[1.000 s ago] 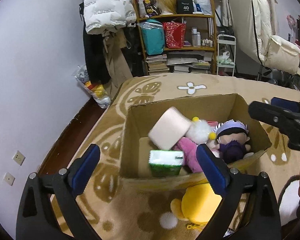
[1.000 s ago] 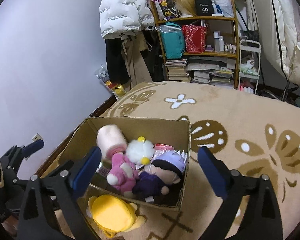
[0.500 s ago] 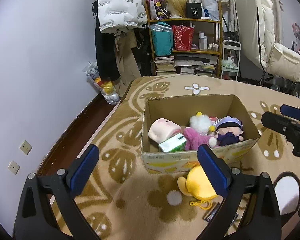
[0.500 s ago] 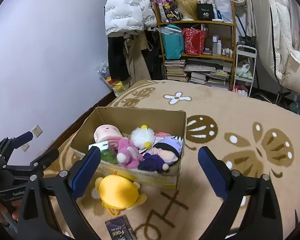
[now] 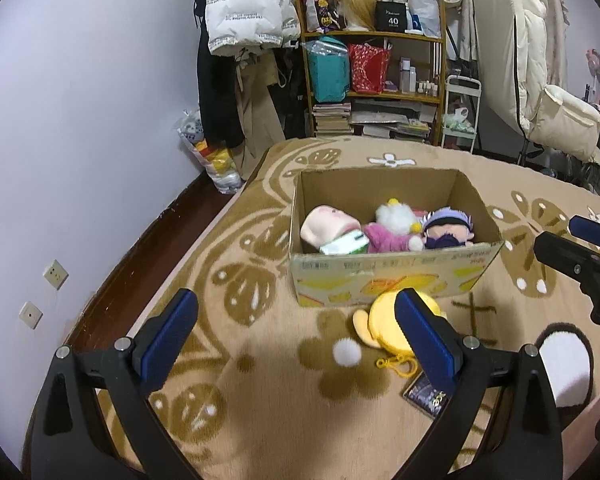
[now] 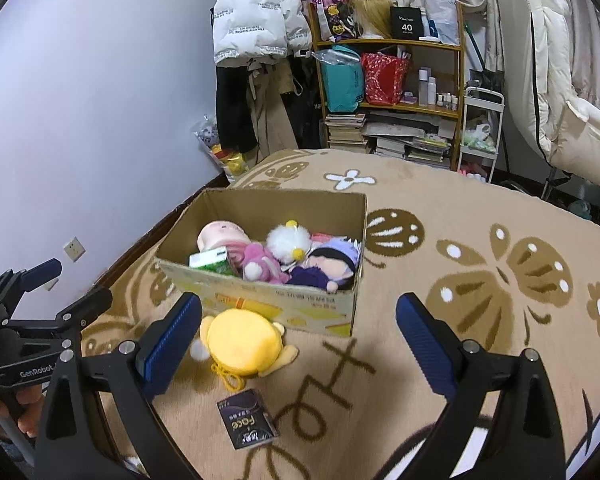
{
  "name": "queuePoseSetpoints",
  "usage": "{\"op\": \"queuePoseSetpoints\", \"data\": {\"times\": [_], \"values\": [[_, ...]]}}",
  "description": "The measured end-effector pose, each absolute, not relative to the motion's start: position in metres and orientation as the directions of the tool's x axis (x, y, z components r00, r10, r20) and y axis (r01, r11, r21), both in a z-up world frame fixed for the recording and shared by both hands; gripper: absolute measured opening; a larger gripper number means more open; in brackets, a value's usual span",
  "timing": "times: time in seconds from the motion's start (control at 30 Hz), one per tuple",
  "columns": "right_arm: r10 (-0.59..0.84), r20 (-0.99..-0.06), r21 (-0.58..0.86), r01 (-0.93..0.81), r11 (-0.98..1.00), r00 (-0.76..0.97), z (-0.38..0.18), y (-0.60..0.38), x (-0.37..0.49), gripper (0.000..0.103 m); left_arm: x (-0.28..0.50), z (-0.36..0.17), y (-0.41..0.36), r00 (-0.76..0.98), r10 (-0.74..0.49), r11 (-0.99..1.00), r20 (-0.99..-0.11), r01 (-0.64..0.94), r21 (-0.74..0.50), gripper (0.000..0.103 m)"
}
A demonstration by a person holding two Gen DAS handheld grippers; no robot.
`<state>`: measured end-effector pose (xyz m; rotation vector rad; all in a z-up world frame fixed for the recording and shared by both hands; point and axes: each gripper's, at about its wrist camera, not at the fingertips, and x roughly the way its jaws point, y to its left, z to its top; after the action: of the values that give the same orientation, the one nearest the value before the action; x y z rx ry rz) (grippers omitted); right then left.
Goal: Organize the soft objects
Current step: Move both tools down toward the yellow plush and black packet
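Observation:
A cardboard box (image 5: pixel 392 276) (image 6: pixel 260 294) stands on the patterned rug and holds several soft toys: a pink round plush (image 5: pixel 324 224), a pink and white fluffy toy (image 5: pixel 392 220), a purple-haired doll (image 5: pixel 448 228) and a green tissue pack (image 5: pixel 344 245). A yellow plush (image 5: pixel 382 318) (image 6: pixel 240 340) lies on the rug in front of the box. My left gripper (image 5: pixel 296 336) is open and empty, back from the box. My right gripper (image 6: pixel 300 340) is open and empty above the rug, near the yellow plush.
A dark packet (image 6: pixel 248 424) lies on the rug in front of the yellow plush. A slipper (image 5: pixel 564 364) lies at the right. A shelf (image 5: pixel 376 80) with bags and books, hanging coats and a wall stand beyond the rug.
Both grippers have pulled back and up from the box, so it looks smaller and farther. The green tissue pack now lies in the box. The yellow plush has not moved.

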<state>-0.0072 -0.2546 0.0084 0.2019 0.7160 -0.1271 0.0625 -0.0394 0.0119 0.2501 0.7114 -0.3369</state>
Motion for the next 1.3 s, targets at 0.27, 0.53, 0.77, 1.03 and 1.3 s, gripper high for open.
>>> {"op": "queuePoseSetpoints", "data": {"times": [0.27,0.53,0.77,1.03,1.3], "values": [[-0.043,-0.711,0.127,0.188,0.974,0.702,-0.016,-0.246,-0.005,0.102,0.061,-0.004,-0.038,0.674,-0.177,0.915,-0.718,0.381,0.132,0.098],[-0.027,-0.760,0.119,0.179,0.977,0.649,-0.043,-0.239,0.004,0.102,0.068,-0.029,-0.033,0.614,-0.128,0.913,-0.779,0.379,0.149,0.098],[0.003,-0.816,0.123,0.167,0.978,0.579,-0.073,-0.232,0.016,0.102,0.079,-0.048,-0.032,0.566,-0.099,0.915,-0.819,0.376,0.149,0.098],[0.059,-0.873,0.125,0.105,0.987,0.485,-0.104,-0.213,0.026,0.100,0.090,-0.062,-0.032,0.520,-0.090,0.915,-0.849,0.379,0.135,0.098],[0.119,-0.911,0.146,0.040,0.988,0.395,-0.130,-0.197,0.033,0.092,0.099,-0.067,-0.044,0.485,-0.171,0.898,-0.858,0.435,0.067,0.098]]}}
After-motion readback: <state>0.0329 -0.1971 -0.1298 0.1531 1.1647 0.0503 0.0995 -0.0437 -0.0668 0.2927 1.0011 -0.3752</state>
